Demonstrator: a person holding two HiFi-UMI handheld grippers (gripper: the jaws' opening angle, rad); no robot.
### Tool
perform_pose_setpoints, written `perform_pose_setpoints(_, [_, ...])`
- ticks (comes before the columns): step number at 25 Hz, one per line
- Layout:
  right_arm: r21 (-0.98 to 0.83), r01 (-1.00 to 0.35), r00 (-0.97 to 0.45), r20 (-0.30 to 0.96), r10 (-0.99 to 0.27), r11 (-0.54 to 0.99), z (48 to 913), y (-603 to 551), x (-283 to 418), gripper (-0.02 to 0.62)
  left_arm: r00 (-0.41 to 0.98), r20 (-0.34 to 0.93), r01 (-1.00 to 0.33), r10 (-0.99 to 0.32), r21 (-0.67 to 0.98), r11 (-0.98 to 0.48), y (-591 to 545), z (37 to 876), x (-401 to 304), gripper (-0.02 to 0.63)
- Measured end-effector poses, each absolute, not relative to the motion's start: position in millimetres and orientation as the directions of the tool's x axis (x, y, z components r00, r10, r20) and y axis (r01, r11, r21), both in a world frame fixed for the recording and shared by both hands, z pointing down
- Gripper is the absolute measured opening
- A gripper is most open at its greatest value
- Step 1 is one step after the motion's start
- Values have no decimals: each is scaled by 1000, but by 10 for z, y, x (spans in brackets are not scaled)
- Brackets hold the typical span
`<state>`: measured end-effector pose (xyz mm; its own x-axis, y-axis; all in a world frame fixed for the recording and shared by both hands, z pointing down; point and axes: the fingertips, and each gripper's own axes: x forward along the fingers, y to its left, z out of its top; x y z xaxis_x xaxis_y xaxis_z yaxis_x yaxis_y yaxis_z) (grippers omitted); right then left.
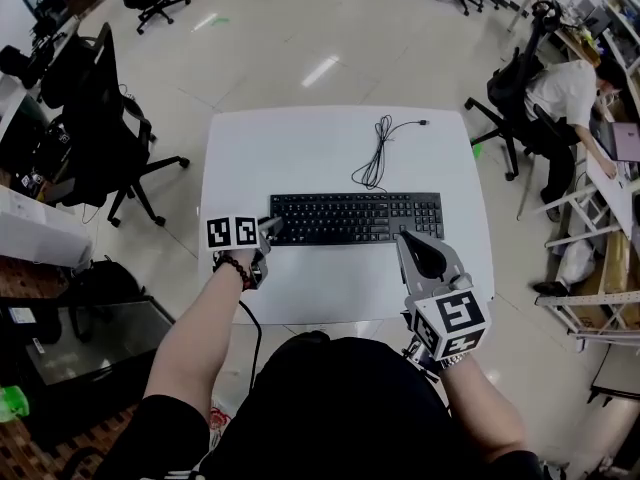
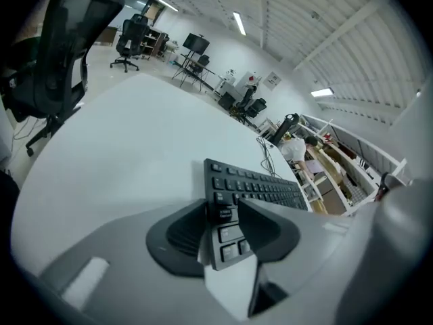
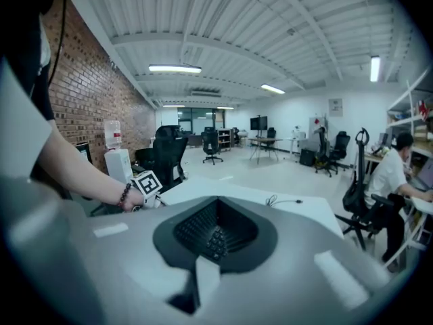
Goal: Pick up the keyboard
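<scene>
The left gripper [image 1: 272, 226] had its jaws wide apart, straddling the left end of the keyboard [image 1: 355, 216]. Its own view showed that corner sitting right between the two dark pads, though I couldn't tell if either pad was actually pressing on it. The right gripper [image 1: 404, 236] had its jaws together, with the tip down at the keyboard's near right edge.

The keyboard itself was a plain black full-size one with a number pad. It lay flat and square near the middle of the white table [image 1: 300, 148], with its black cable [image 1: 375, 158] looped loosely behind it and the plug end lying on the tabletop.

As for writing, the key legends were too small and blurry to read. I couldn't spot any brand either. The marker cubes [image 1: 232, 232] on the grippers only carried black-and-white square patterns.

Only the head view showed the whole cable and the full length of the keyboard. Only the right gripper view showed the brick wall [image 3: 88, 93], and it also caught the left wrist's bead bracelet [image 3: 124, 195]. The left gripper view looked along the keys toward a person [image 2: 295, 147] at a desk.
</scene>
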<state>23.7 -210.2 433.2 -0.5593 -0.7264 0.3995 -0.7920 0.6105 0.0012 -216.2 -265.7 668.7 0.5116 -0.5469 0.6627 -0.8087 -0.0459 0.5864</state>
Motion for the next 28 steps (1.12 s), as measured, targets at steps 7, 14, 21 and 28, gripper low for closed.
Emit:
perform_pose_setpoints(7, [-9, -804, -540, 426, -726, 594, 4430, -2179, 256, 2, 559, 640, -758, -527, 652, -13, -2691, 6772, -2138, 140])
perform_pose_setpoints(14, [-46, -817, -533, 440, -722, 575, 4529, -2225, 296, 2, 571, 632, -743, -524, 670, 0, -2635, 6616, -2156, 104])
perform_pose_setpoints(21, [-158, -837, -532, 461, -710, 525, 4723, -2244, 353, 2, 604, 594, -712, -531, 701, -26, -2552, 6272, -2140, 86])
perform_pose_setpoints(28, [-349, -844, -535, 492, -687, 407, 5043, -2220, 504, 3, 607, 575, -716, -549, 696, -62, -2542, 5885, -2072, 78])
